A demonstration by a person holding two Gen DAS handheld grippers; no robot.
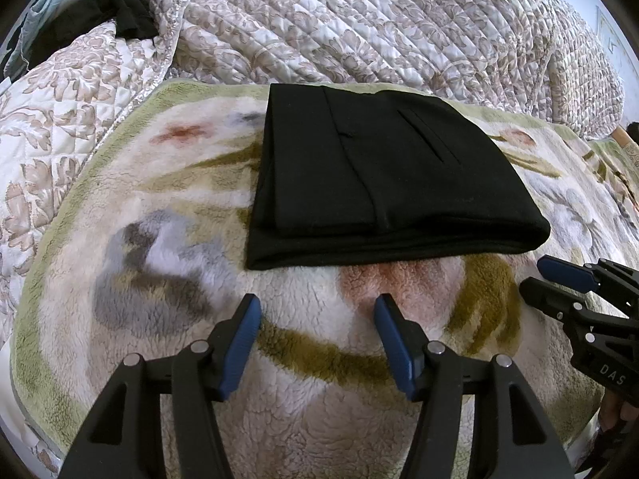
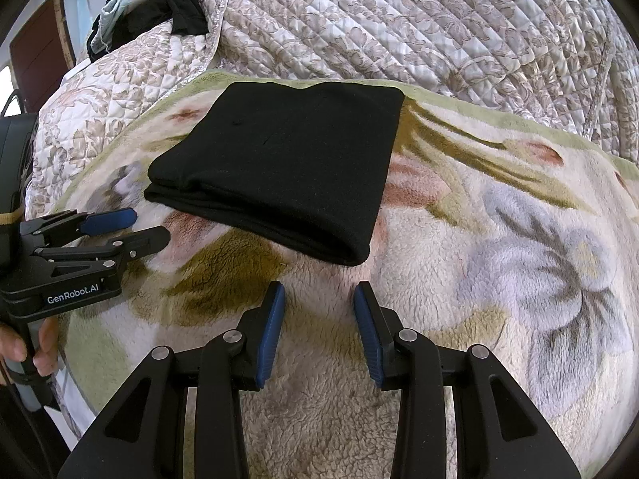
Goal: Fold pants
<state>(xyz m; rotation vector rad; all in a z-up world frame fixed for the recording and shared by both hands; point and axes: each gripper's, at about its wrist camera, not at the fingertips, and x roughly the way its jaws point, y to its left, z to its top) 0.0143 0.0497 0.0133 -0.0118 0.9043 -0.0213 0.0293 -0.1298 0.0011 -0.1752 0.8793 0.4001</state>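
Black knit fabric made up the folded pants [image 1: 383, 175], which lay as a compact stacked rectangle in the upper middle of both frames, resting on a fleecy floral blanket [image 1: 319, 399] with a quilted bedspread [image 1: 359, 20] behind it. We held our left gripper [image 1: 317, 311] low in the centre of its own view, fingers spread wide and empty, short of the near folded edge and not touching it. Our right gripper [image 2: 318, 303] sat likewise at the bottom centre of its view, fingers parted somewhat narrower and holding nothing, just short of the bundle's near right corner. Each tool also appeared at the edge of the other's frame, with a hand [image 2: 24, 349] on the left handle at lower left. We judged the pants soft, light and limp, with layers likely to slide apart if lifted from one point; the rounded fold along the near edge looked the firmest place to pinch, both corners together. We took the folding to be essentially done. Dark clothing [image 2: 183, 16] lay heaped at the upper left.
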